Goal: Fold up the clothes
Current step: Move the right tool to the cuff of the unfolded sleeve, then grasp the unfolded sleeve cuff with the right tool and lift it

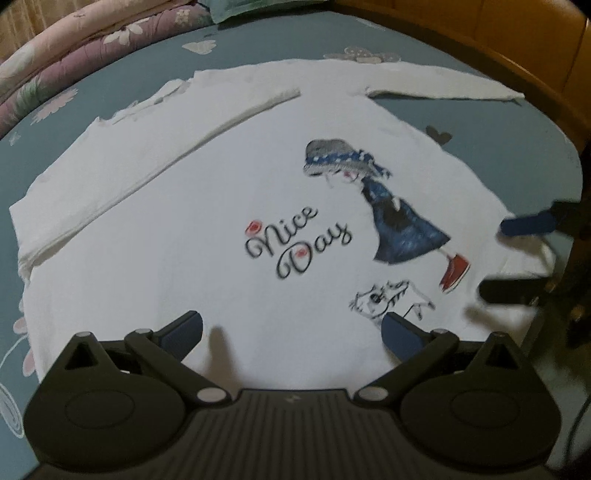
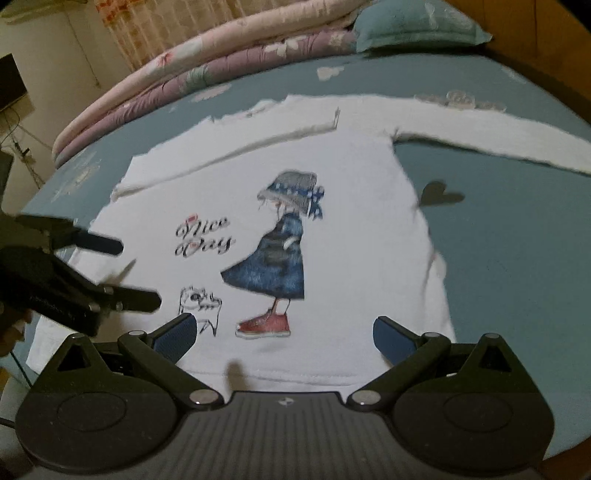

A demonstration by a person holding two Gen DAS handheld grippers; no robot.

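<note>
White shirt (image 1: 207, 206) flat on bed (image 1: 517, 155), print up; upper-left sleeve (image 1: 122, 155) folded across, upper-right sleeve (image 2: 498, 136) outstretched. Mid-fold, likely. Left hand-held gripper (image 1: 291, 328) and right hand-held gripper (image 2: 284, 332) both agape, empty, above hem. Next: right sleeve inward.

Bed (image 2: 498, 258), blue floral sheet: white shirt (image 2: 351, 229) flat mid-bed; folded quilts (image 2: 207, 74) and pillow (image 2: 413, 22) along far edge.
</note>
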